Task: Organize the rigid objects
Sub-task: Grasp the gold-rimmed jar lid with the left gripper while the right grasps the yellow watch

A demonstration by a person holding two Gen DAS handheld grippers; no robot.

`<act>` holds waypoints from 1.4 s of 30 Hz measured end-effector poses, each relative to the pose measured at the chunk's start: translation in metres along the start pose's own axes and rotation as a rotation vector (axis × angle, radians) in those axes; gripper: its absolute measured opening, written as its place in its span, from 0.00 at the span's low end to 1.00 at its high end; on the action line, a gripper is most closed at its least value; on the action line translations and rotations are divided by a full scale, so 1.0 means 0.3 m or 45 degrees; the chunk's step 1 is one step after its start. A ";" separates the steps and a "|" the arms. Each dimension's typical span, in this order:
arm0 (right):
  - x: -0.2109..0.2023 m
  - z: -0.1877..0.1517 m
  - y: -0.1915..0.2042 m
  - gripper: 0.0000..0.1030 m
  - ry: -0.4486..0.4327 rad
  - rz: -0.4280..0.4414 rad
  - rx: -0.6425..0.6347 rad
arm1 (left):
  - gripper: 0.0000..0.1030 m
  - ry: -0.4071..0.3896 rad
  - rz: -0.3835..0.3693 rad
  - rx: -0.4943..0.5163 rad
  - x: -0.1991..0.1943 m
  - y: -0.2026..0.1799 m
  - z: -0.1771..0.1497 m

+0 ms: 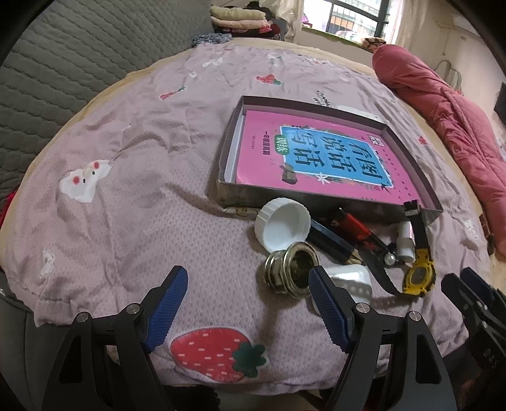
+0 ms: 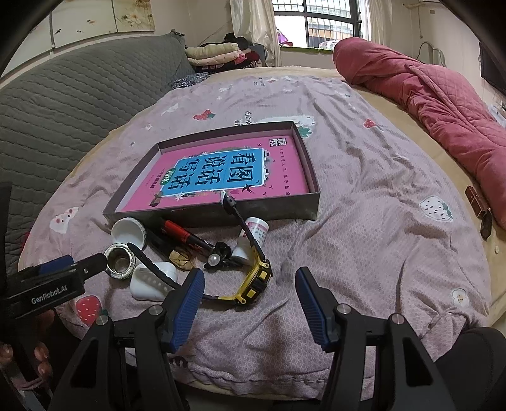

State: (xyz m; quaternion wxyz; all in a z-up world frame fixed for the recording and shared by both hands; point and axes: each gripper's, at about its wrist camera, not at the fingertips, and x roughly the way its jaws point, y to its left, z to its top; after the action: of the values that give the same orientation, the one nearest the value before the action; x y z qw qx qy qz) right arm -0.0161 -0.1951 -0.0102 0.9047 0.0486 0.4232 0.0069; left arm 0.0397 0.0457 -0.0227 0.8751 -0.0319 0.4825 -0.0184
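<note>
Beside box point(image 2: 278, 208), only right view shows pill bottle point(image 2: 257, 229) label — left claw point(image 1: 248, 295) and right claw point(image 2: 249, 294) both spread, empty.

Location: a home bedroom. Evidence: a bed point(image 2: 363, 221) fills most of both views, covered by a mauve sheet printed with strawberries. A grey quilted headboard point(image 2: 63, 104) stands along its left side. A rolled pink quilt point(image 2: 436, 104) lies along the right edge. Folded clothes point(image 2: 215, 52) are stacked beyond the far end. A barred window point(image 2: 319, 22) with curtains admits daylight. Small household items lie loose on the sheet beside a shallow box point(image 2: 268, 211).
</note>
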 end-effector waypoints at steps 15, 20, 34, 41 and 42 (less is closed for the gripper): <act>0.066 0.001 -0.032 0.58 0.049 -0.009 0.056 | 0.78 0.059 0.040 -0.003 0.085 -0.006 -0.003; 0.097 -0.001 -0.053 0.58 0.085 0.016 0.096 | 0.78 0.077 0.045 -0.005 0.103 -0.004 -0.009; 0.171 -0.010 -0.054 0.47 0.183 0.114 0.141 | 0.72 0.083 0.074 0.019 0.142 -0.012 -0.014; 0.203 -0.011 -0.040 0.31 0.209 0.148 0.125 | 0.52 0.078 0.063 0.062 0.143 -0.031 -0.021; 0.203 -0.010 -0.037 0.31 0.207 0.144 0.117 | 0.49 0.079 0.065 0.072 0.144 -0.035 -0.025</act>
State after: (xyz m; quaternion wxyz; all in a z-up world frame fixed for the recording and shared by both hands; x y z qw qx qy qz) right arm 0.0204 -0.2025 -0.0599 0.8624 0.1131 0.4916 0.0423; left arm 0.0564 0.0323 -0.0624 0.8605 0.0058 0.5093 -0.0105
